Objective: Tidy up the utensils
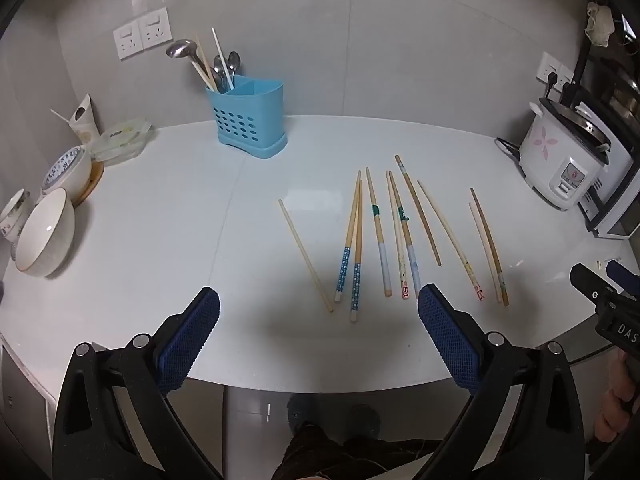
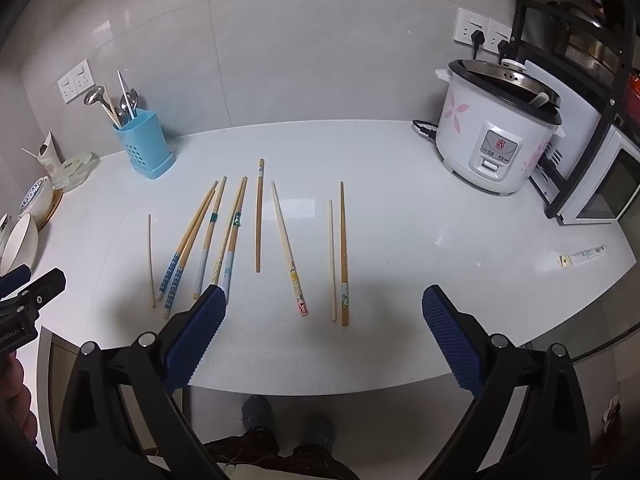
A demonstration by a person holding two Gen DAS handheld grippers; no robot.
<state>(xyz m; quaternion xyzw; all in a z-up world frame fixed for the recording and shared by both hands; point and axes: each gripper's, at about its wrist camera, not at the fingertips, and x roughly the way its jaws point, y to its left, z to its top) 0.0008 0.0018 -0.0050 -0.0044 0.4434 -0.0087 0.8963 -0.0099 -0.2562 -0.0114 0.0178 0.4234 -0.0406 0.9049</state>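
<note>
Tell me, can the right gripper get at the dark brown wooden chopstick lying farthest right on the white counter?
Probably yes. The right gripper is open, and the dark brown wooden chopstick lies just ahead with bare white counter on its right; only a pale chopstick lies close alongside.

The counter (image 1: 160,220) is a smooth, glossy white surface that mirrors the light. The chopsticks (image 1: 356,240) look like pale matt wood, several with painted or printed ends. At the far left the utensil holder (image 1: 252,120) is smooth light-blue plastic with punched holes; the ladle (image 1: 182,49) and spoons (image 1: 228,65) in it are shiny metal. The bowls (image 1: 48,232) on the left look like glazed ceramic. The rice cooker (image 2: 496,136) has a glossy white shell and metal lid. Both grippers' pads (image 1: 188,340) are blue, rough, cross-hatched rubber on matt black plastic.
</note>
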